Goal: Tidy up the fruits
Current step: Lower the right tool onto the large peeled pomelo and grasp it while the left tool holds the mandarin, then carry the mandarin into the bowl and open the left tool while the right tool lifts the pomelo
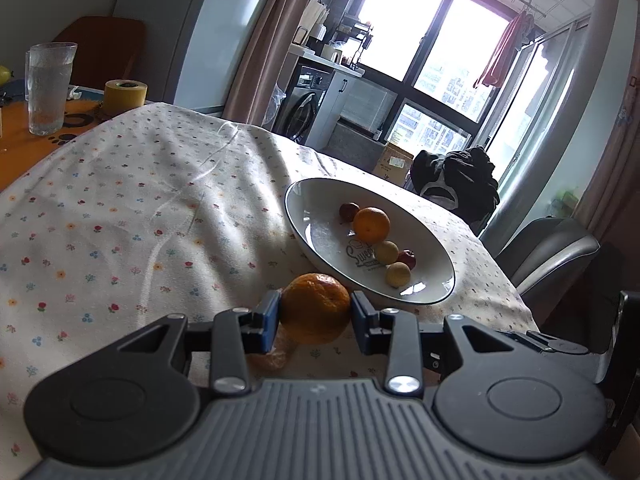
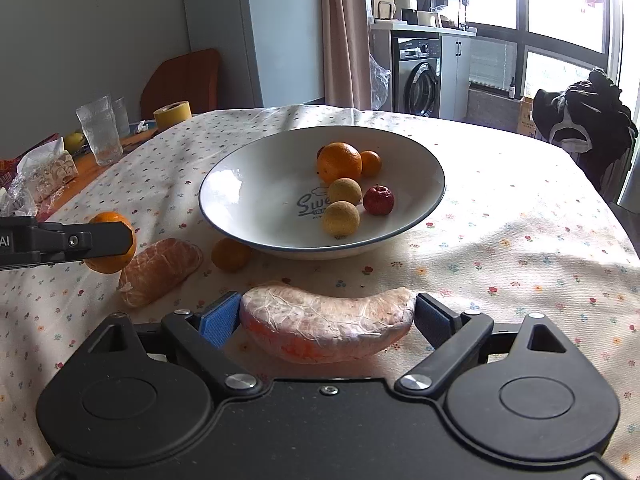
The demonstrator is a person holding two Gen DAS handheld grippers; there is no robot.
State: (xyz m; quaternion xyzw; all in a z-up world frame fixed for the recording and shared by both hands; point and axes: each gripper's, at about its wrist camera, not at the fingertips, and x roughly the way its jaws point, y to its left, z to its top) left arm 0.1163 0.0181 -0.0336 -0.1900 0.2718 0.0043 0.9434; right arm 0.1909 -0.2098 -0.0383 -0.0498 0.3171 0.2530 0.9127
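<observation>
Left wrist view: left tool [image 1: 315,318] grips orange [image 1: 316,307] beside bowl rim [image 1: 298,236].

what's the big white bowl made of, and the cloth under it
The bowl looks like glazed ceramic: a glossy white surface with bright window highlights, a thin dark rim line and printed lettering inside. The tablecloth appears to be a matte woven fabric, probably cotton, cream with small printed flowers; it shows soft creases.

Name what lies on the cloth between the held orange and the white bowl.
In the right wrist view: a peeled citrus half and a small tangerine lie between the orange and bowl.
</observation>
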